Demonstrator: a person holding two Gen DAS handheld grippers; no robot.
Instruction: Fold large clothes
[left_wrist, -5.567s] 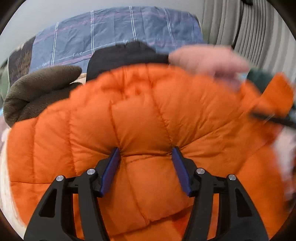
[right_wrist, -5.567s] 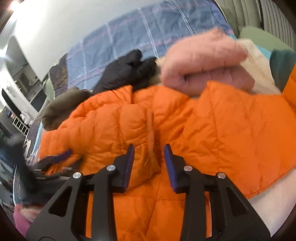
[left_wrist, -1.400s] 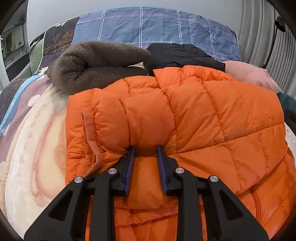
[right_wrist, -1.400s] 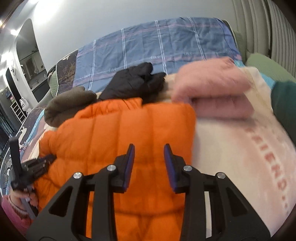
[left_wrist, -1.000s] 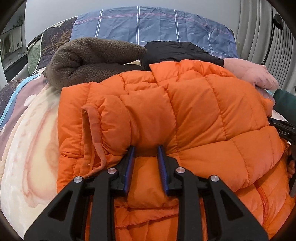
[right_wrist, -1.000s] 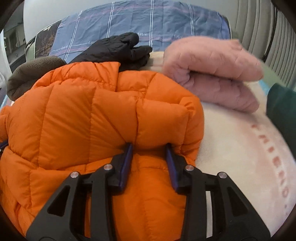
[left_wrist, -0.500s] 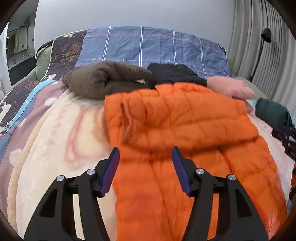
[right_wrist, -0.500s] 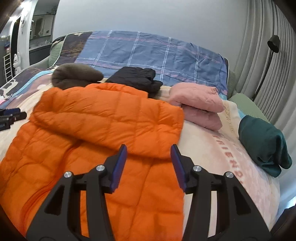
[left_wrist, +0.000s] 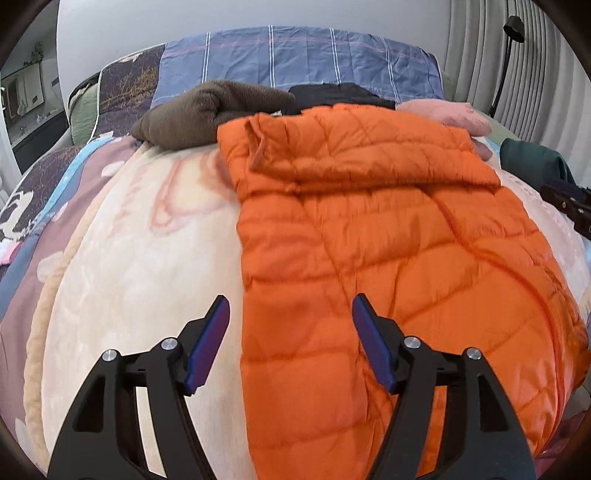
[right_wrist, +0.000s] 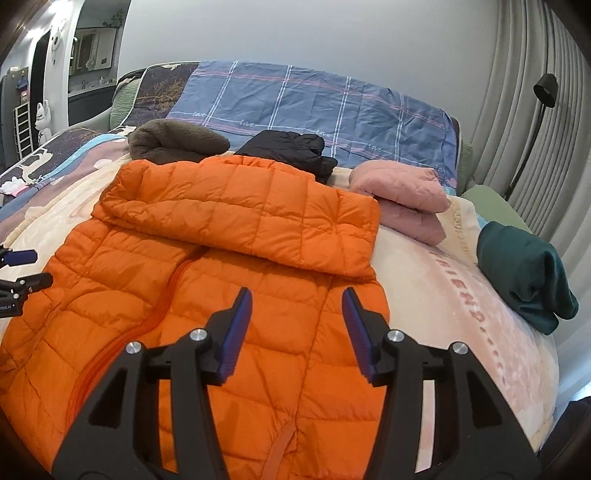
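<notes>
An orange puffer jacket (left_wrist: 388, 229) lies spread on the bed, its far part folded back over the body as a thick flap (right_wrist: 240, 210). My left gripper (left_wrist: 290, 306) hovers above the jacket's near left edge. Its jaws are opening, and nothing is pressed between them. My right gripper (right_wrist: 295, 299) hangs over the jacket's near right side, just short of the flap. Its jaws are opening too and hold nothing. Each gripper shows at the edge of the other's view: the left gripper (right_wrist: 18, 273) and the right gripper (left_wrist: 569, 206).
Behind the jacket lie a brown fleece (left_wrist: 207, 110), a black garment (right_wrist: 291, 147) and a folded pink one (right_wrist: 402, 192). A dark green garment (right_wrist: 524, 266) rests at the right. The cream blanket (left_wrist: 147, 258) covers the bed. A blue plaid pillow (right_wrist: 314, 99) stands at the head.
Both grippers have let go of the jacket's folded part, opened and drawn back toward its near end. The flap now lies flat over the body.
</notes>
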